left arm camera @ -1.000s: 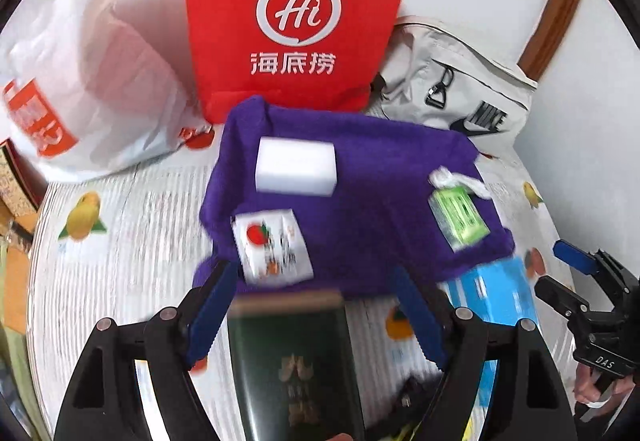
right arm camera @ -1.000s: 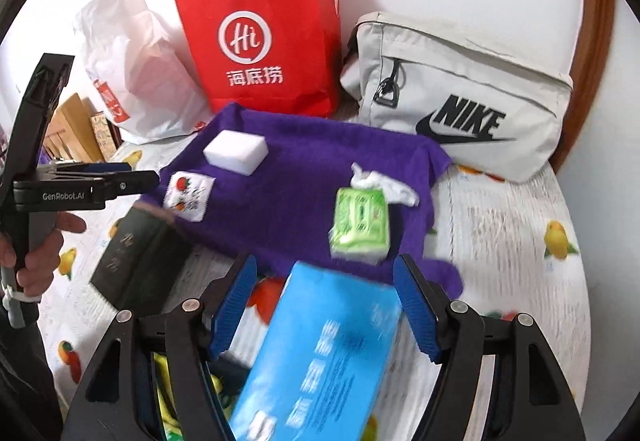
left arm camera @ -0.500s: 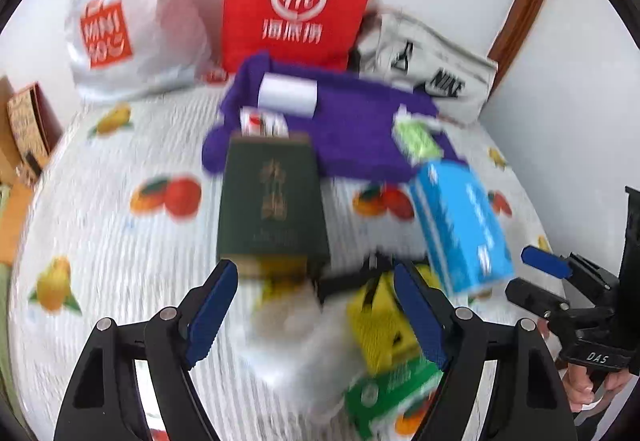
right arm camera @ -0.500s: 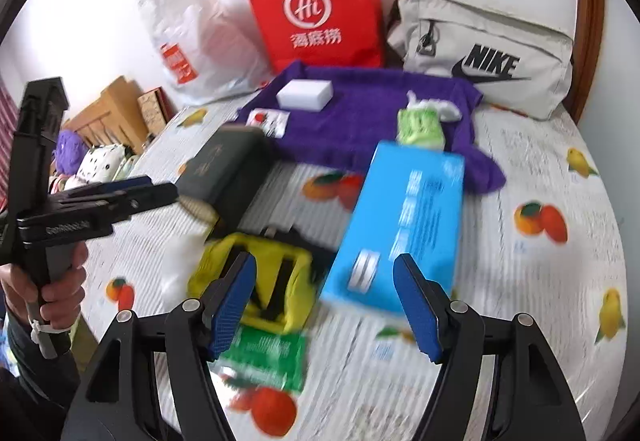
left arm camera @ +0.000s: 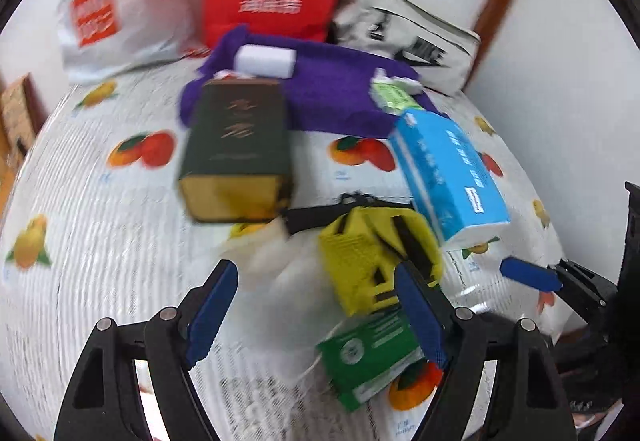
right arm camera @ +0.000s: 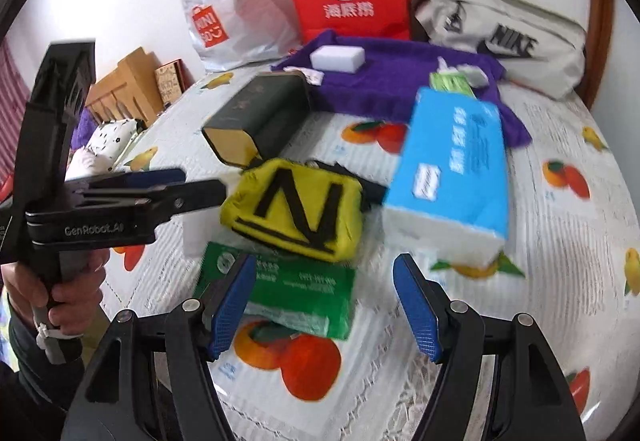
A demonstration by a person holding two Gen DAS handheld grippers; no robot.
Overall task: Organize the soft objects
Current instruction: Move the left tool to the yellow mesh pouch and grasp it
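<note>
We hold both grippers over a fruit-print tablecloth [right arm camera: 560,241] crowded with soft goods, and neither has taken anything yet. The right gripper [right arm camera: 324,301], at the bottom centre of its view, stands with its blue pads spread and nothing between them; the left gripper [left arm camera: 316,317], likewise at the bottom centre of its own view, is released and empty too.

The nearest piece is the green tissue pack [right arm camera: 280,289], lying flat just above and between the right fingers, its long axis running left to right across the frame. Touching its upper edge sits the yellow pouch [right arm camera: 296,209], and up and to the right lies the blue tissue box [right arm camera: 452,177], its long axis running from the upper part of the frame down toward the lower centre. In the left view the same green pack [left arm camera: 372,353] sits at the lower right, partly hidden behind the right-hand finger, with a crumpled clear bag [left arm camera: 280,273] between the pads.

We judge the right hand the nearer to the green pack: the pack lies almost straight ahead of its open fingers, broadside on, so the pads would have to close across its length unless the wrist turns.

Farther back, a dark green box [right arm camera: 260,117] rests beside a purple towel [right arm camera: 400,81], which carries a white sponge [right arm camera: 338,58].
</note>
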